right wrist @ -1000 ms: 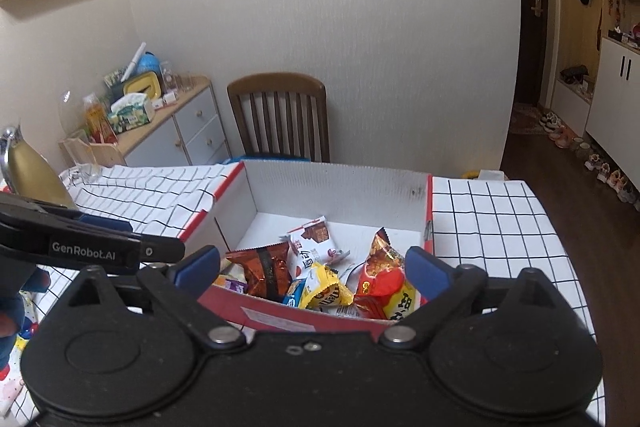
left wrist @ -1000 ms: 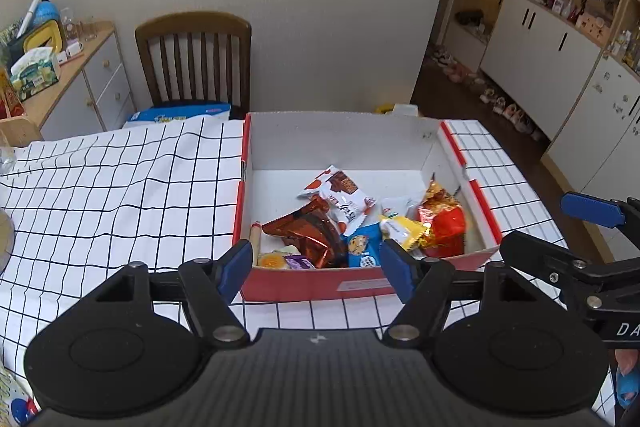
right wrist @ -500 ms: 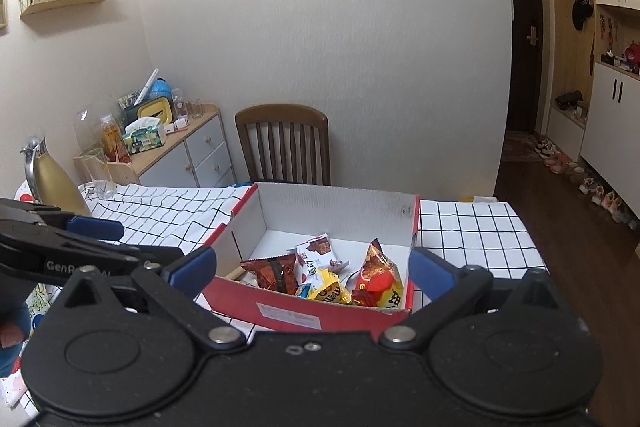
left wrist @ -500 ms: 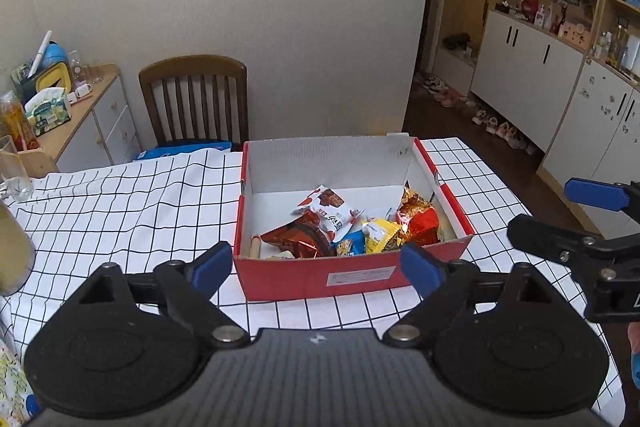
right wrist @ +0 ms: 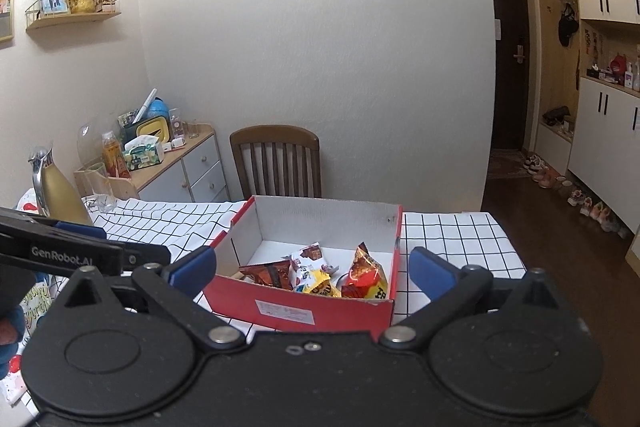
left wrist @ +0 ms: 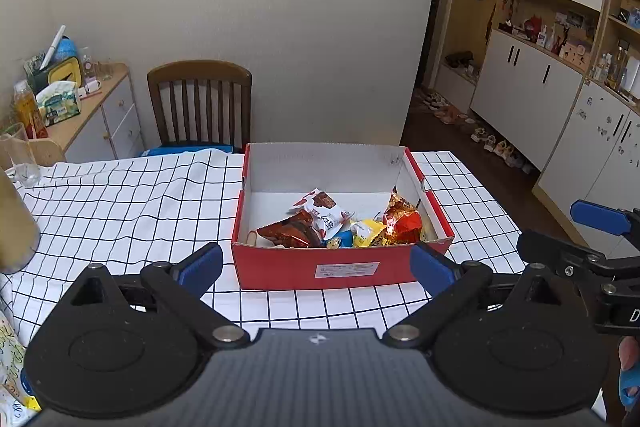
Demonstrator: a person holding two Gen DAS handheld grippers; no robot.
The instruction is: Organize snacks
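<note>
A red cardboard box point(left wrist: 340, 271) stands on the checked tablecloth and holds several snack packets: a brown one point(left wrist: 290, 233), a white one point(left wrist: 326, 209), a yellow one point(left wrist: 366, 231) and a red-gold one point(left wrist: 404, 221). The box also shows in the right wrist view point(right wrist: 304, 311), with the snacks point(right wrist: 320, 273) inside. My left gripper point(left wrist: 316, 263) is open and empty, held back from the box's near side. My right gripper point(right wrist: 312, 269) is open and empty, also short of the box; one of its fingers point(left wrist: 600, 217) shows at the right of the left wrist view.
A wooden chair point(left wrist: 200, 103) stands behind the table. A gold jug point(right wrist: 56, 187) and a glass point(right wrist: 100, 187) stand at the table's left. A drawer cabinet point(right wrist: 180, 167) with clutter is at the left wall. White cupboards point(left wrist: 560, 99) line the right.
Both grippers have drawn back and up from the box, which now looks smaller and farther. Both stay open and empty. The snacks in the box have not moved.
</note>
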